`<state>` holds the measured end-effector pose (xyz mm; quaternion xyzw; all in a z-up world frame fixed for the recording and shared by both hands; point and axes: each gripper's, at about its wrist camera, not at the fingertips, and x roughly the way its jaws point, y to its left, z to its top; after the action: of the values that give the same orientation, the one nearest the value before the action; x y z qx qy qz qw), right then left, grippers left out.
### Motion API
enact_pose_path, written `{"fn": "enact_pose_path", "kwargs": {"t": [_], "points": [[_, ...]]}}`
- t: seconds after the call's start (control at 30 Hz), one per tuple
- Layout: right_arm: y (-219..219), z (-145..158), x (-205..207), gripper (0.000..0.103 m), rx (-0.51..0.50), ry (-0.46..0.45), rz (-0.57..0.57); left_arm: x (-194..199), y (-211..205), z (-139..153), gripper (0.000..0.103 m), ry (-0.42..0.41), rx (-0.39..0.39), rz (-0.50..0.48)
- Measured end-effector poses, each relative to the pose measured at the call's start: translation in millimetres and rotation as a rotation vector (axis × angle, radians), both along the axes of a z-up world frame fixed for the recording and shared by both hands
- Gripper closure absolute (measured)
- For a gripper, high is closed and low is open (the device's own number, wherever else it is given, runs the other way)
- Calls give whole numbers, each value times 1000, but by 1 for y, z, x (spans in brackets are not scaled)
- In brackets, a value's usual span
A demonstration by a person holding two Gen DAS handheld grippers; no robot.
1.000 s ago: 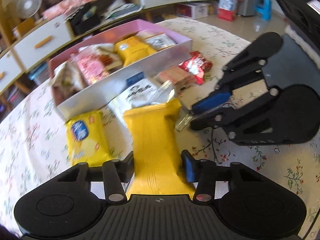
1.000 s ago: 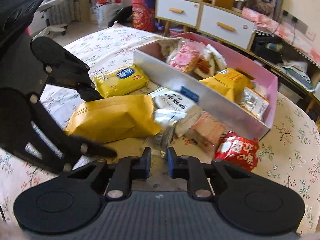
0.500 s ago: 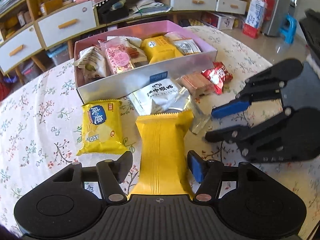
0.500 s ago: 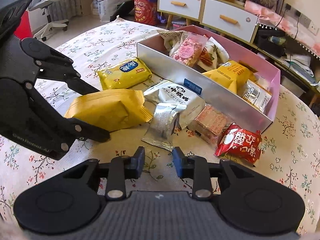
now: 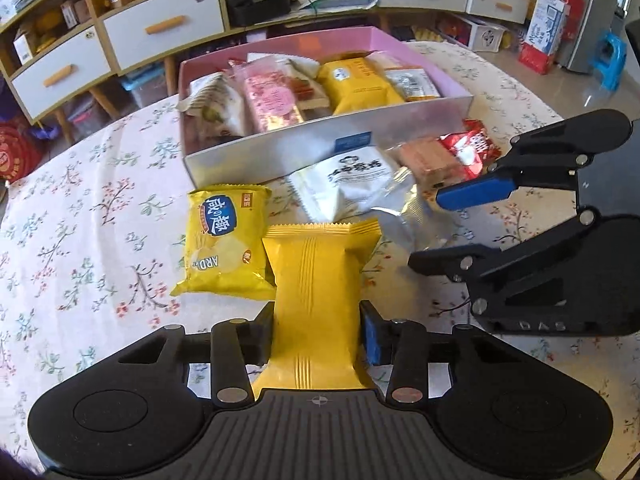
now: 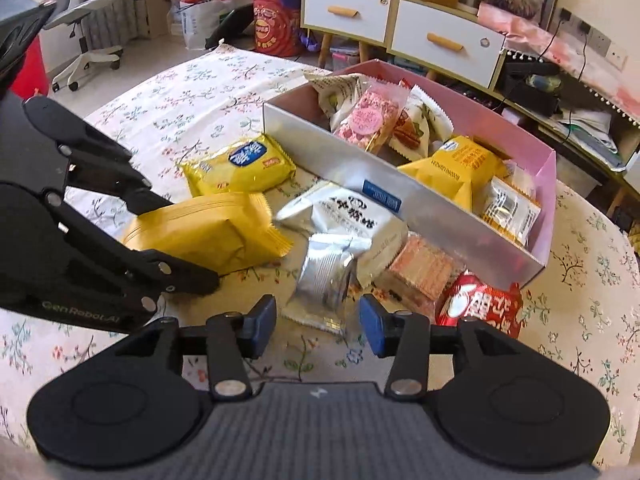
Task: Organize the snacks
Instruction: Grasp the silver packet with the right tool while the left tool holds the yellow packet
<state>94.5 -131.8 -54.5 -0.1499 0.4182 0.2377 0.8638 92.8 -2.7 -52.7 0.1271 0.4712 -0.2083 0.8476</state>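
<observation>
Left wrist view
Left gripper: jaws closing on the gold pack; both pads sit against its sides near the tail seal.
Gold pack: lies flat on the table, long axis toward 12 o'clock, crimped far edge just short of the white pack.
Chip pack: at 10 o'clock of the gold pack, edges touching.
Box: at 12 o'clock, already part filled; its near wall stands between the loose snacks and the inside.
Right gripper: at 3 o'clock, jaws apart, blue pad toward the silver pack.

Right wrist view
Right gripper: jaws opening, nothing pressed; the silver pack's near edge lies just ahead, between the pads.
Red pack: at 2 o'clock, beside the pink wafer.
Left gripper: at 9 o'clock, fingers either side of the gold pack.

Handling (judgement)
Gold pack: light, puffed with air, slick film; likely to squash or slide under a hard pinch.
Grip point: across the narrow waist or on the flat crimped seal.
Contents: probably brittle; a gentle squeeze suits.
</observation>
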Motion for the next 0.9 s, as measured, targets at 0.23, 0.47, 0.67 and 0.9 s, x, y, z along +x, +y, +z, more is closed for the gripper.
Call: {"fn": "enact_pose_path", "kwargs": {"t": [0.23, 0.47, 0.67, 0.9], "points": [[8, -3, 7, 62, -9, 6, -42, -1, 6, 0, 64, -1, 4, 15], [13, -4, 9, 66, -24, 2, -65, -1, 7, 0, 64, -1, 7, 21], [15, -3, 7, 81, -34, -9, -66, -1, 7, 1, 64, -5, 14, 25], [17, 5, 2, 85, -25, -20, -48, -3, 8, 10, 65, -23, 4, 24]]}}
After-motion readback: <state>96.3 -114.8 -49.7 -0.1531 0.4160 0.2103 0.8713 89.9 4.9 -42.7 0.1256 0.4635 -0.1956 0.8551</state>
